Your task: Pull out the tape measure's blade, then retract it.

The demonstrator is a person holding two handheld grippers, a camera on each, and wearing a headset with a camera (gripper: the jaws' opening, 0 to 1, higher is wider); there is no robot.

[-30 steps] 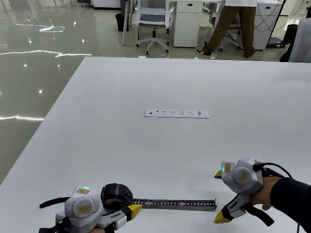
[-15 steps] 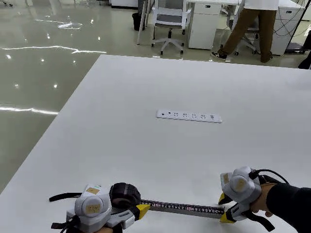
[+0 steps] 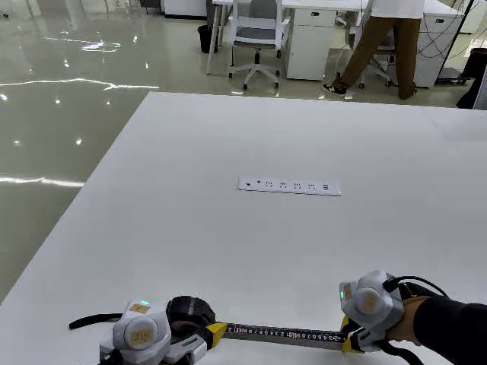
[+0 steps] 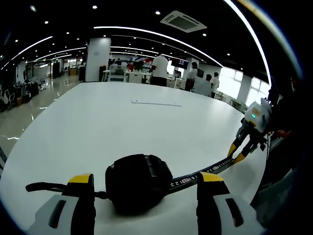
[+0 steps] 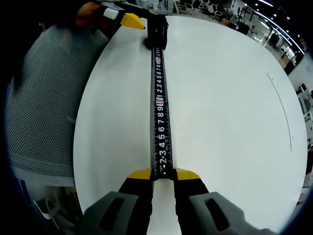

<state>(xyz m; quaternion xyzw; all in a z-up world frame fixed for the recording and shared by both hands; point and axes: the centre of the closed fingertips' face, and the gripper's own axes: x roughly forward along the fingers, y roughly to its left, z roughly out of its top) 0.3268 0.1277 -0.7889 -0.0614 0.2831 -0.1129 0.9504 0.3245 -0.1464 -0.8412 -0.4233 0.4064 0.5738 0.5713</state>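
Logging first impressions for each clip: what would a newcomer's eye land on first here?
The black tape measure case at the white table's near edge, sitting between the left gripper's jaws, with its blade drawn out along that edge. The right gripper pinches the blade's tip. A white power strip lies flat mid-table.

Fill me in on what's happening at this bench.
A person works two handheld grippers at a white table. The left gripper has its open jaws either side of the black tape measure case, with gaps showing. The right gripper is shut on the tip of the blade, which lies drawn out flat between them. A white power strip lies farther back.
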